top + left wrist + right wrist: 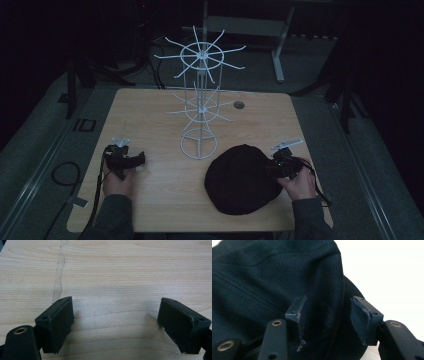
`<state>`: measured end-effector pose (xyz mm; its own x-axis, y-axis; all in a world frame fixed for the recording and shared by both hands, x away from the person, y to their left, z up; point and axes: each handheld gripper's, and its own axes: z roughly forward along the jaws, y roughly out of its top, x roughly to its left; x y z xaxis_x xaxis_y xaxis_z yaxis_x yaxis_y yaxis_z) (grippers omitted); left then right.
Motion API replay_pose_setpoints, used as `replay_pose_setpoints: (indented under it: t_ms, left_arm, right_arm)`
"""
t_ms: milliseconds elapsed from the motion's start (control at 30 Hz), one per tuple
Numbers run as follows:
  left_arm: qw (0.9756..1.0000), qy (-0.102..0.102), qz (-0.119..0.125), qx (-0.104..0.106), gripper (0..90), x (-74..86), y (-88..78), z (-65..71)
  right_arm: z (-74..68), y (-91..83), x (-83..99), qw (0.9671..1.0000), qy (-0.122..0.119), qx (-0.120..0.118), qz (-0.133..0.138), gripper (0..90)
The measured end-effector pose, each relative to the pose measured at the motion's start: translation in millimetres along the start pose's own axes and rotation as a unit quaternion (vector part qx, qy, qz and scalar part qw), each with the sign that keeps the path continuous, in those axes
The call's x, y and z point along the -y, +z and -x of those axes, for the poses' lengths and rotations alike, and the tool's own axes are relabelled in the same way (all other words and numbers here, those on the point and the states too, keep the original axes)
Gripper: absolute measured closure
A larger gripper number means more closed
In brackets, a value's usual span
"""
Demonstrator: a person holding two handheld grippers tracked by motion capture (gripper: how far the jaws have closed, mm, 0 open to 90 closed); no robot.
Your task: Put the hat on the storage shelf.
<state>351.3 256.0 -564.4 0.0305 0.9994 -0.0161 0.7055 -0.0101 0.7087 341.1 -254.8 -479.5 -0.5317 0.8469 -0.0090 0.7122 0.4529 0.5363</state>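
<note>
Dark surroundings close in on a pale wooden desk [150,125], with grey floor on both sides and the legs of another frame beyond its far edge. Near the middle of the desk stands a white wire rack [200,100], upright on a round base ring, with two tiers of spokes fanning out from its central post. A black cap [240,180] lies on the near right part of the desk, just beside the rack's base and to its right.

On the left, a hand holds the left gripper [116,322] low over bare wood; its jaws stand wide apart with nothing between them. On the right, the other hand holds the right gripper [325,320] at the cap's right edge. Its jaws are apart, one on each side of a fold of the black fabric, and the cloth fills the gap between them; whether either jaw touches the cloth cannot be told.
</note>
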Motion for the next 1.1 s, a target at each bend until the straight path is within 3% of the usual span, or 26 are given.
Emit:
replay_pose_setpoints:
  t_ms: [833, 1100]
  left_arm:
    - [1.0, 0.0, 0.001, 0.0, 14.6, 0.1, 0.2, 0.0]
    - [1.0, 0.0, 0.001, 0.0, 14.6, 0.1, 0.1, 0.0]
  right_arm:
    - [-2.9, 25.7, -4.1, 0.9998, -0.009, 0.01, -0.018, 41.6]
    - [-8.9, 31.7, -6.5, 0.9986, -0.025, 0.039, -0.025, 43.9]
